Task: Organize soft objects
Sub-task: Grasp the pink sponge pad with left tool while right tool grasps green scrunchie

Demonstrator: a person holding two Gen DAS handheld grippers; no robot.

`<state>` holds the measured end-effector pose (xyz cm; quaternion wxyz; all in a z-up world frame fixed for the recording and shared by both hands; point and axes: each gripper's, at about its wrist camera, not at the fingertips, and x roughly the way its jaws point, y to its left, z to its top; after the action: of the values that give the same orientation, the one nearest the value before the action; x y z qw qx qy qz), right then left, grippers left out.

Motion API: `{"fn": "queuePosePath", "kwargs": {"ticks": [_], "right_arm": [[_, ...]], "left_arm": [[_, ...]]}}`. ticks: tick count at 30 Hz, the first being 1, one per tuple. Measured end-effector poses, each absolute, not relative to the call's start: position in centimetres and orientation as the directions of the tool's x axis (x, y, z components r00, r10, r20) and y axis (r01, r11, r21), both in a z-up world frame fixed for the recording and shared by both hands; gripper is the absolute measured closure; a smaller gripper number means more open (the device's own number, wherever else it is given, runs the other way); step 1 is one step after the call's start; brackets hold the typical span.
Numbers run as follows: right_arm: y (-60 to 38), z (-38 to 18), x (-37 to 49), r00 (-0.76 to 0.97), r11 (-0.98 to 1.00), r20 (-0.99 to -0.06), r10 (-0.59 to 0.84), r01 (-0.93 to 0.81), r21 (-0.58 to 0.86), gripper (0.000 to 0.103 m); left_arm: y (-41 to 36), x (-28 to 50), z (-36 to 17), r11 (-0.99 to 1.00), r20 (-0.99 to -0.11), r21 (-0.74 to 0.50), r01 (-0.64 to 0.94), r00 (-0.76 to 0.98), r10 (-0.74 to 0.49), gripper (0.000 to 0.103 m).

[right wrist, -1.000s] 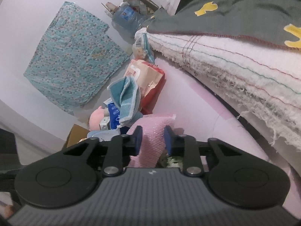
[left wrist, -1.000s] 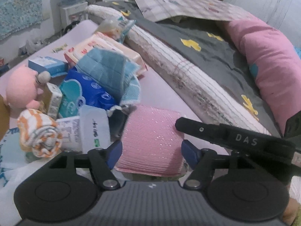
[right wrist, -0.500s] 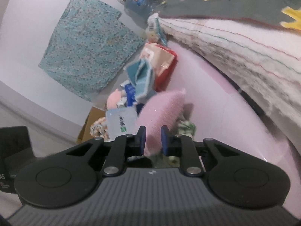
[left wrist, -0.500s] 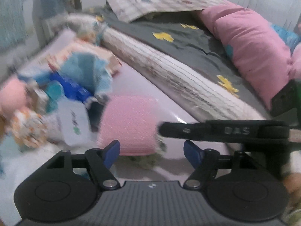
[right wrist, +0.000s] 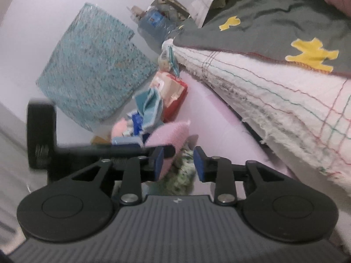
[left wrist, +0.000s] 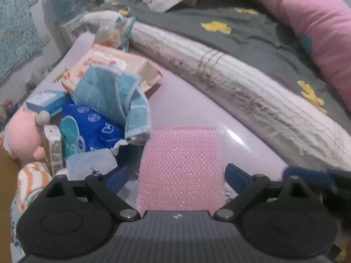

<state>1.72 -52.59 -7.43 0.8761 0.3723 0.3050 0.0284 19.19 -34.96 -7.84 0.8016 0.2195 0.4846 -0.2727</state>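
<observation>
A pink bristly pad (left wrist: 179, 171) lies flat on the lilac surface (left wrist: 197, 109), between the open fingers of my left gripper (left wrist: 177, 177). My right gripper (right wrist: 178, 164) is open; the pad's edge (right wrist: 169, 138) sits just ahead of its left finger, over a green-white cloth (right wrist: 179, 175). A blue cloth (left wrist: 114, 96), a pink plush (left wrist: 22, 135) and an orange striped towel (left wrist: 30, 179) lie in a pile at left. The right gripper's blue fingertip (left wrist: 307, 175) shows at the left view's right edge.
Tissue packs (left wrist: 109, 70), a blue wipes pack (left wrist: 92, 127) and small boxes (left wrist: 43, 100) crowd the left. A rolled white blanket (left wrist: 241, 83) and a grey bedspread (left wrist: 241, 28) with a pink pillow (left wrist: 318, 32) bound the right. A cardboard box (left wrist: 4, 197) is at the far left.
My right gripper opened and let go of the pink pad, which now lies flat. My left gripper moved forward so its open fingers flank the pad.
</observation>
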Motion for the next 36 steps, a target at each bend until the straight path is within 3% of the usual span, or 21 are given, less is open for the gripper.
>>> {"fn": "queuePosePath", "kwargs": {"ticks": [5,8,11,15,18,23,25,36], "right_arm": [[-50.1,-7.3,2.3,0.764,0.846,-0.586,0.269,0.103,0.523,0.045],[-47.9,-6.9,3.3,0.749,0.909,-0.609,0.26,0.024,0.416,0.033],[-45.6,-6.9,4.6,0.751,0.964,-0.629,0.198,-0.033,0.264,0.026],[-44.3,-8.1,6.3,0.761,0.989,-0.639,0.115,-0.028,0.144,0.024],[-44.0,-9.1,6.9,0.771,0.99,-0.626,0.113,-0.03,0.141,0.028],[-43.5,-9.5,7.3,0.748,0.985,-0.65,0.133,-0.026,0.173,0.077],[-43.5,-9.4,6.9,0.743,0.987,-0.661,0.106,0.004,0.163,0.088],[-47.2,-7.1,-1.1,0.776,0.904,-0.626,0.082,0.207,0.375,0.091]], "left_arm": [[-35.0,19.6,-8.1,0.763,-0.901,0.071,0.643,0.369,-0.227,0.021],[-34.7,19.8,-7.7,0.768,-0.901,0.041,0.639,0.356,-0.248,0.021],[-34.6,20.0,-7.1,0.774,-0.895,0.026,0.633,0.359,-0.263,0.021],[-34.2,20.2,-6.6,0.782,-0.892,-0.013,0.623,0.347,-0.29,0.022],[-34.0,20.1,-6.4,0.785,-0.89,-0.021,0.62,0.346,-0.296,0.022],[-33.5,19.8,-5.9,0.787,-0.883,-0.052,0.614,0.34,-0.323,0.023],[-33.2,19.5,-5.4,0.787,-0.878,-0.068,0.613,0.337,-0.339,0.023],[-30.5,16.2,-2.4,0.778,-0.837,-0.153,0.61,0.339,-0.43,0.023]]}}
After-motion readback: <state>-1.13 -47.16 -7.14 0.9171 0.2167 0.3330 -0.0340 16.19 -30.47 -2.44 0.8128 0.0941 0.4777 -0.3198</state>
